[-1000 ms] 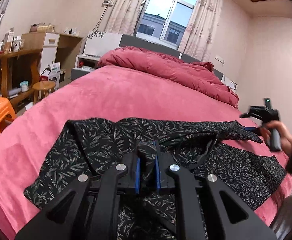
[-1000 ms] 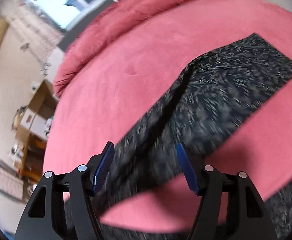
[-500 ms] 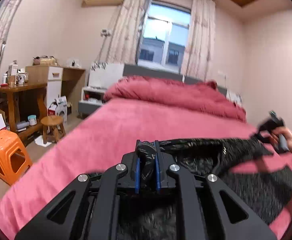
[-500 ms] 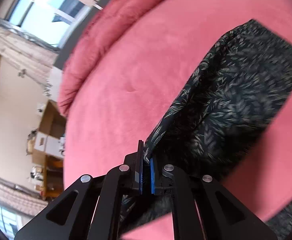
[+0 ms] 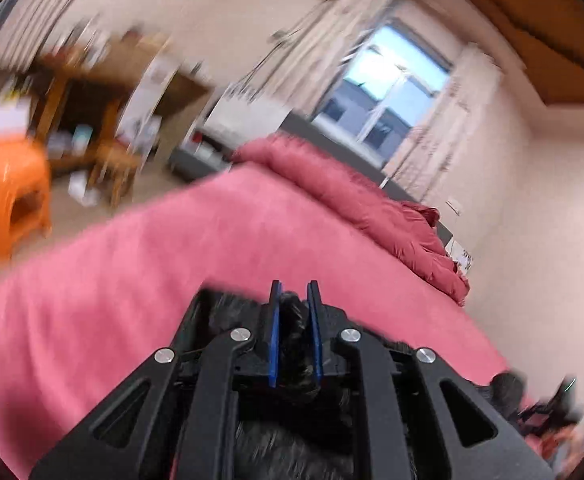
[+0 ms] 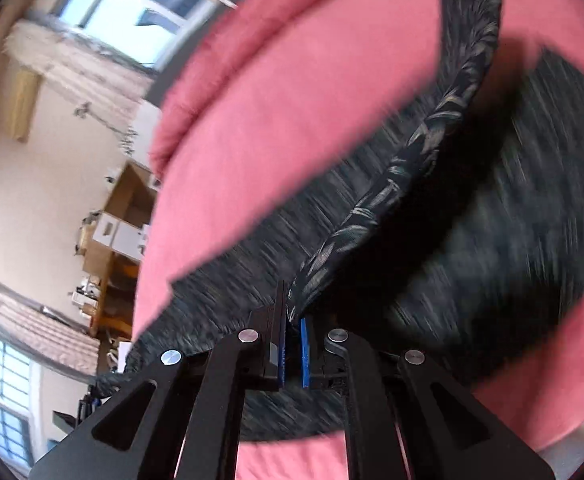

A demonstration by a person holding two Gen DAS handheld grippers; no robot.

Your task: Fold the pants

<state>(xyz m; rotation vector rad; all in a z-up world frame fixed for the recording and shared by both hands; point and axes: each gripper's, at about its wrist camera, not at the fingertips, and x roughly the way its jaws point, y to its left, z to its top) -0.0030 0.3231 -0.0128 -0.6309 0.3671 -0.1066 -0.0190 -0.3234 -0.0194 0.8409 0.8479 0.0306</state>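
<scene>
The pants (image 6: 512, 216) are black with a pale leaf print and lie on the pink bed (image 6: 292, 92). My right gripper (image 6: 292, 320) is shut on an edge of the pants, and a strip of cloth rises taut from its blue pads toward the upper right. My left gripper (image 5: 294, 300) is shut on a bunch of the black pants cloth (image 5: 294, 320), held above the bed (image 5: 171, 264); the rest of the pants is hidden under it. The other gripper (image 5: 548, 408) shows blurred at the lower right of the left wrist view.
A rumpled pink duvet (image 5: 364, 200) lies at the head of the bed under the window (image 5: 384, 92). An orange plastic stool (image 5: 7, 188), a wooden stool and a cluttered wooden desk (image 5: 79, 92) stand on the floor left of the bed.
Both grippers have lifted and swung with the pants; the views tilt and blur. The right gripper, open a second ago, closed on the pants edge and now pulls a strip taut.
</scene>
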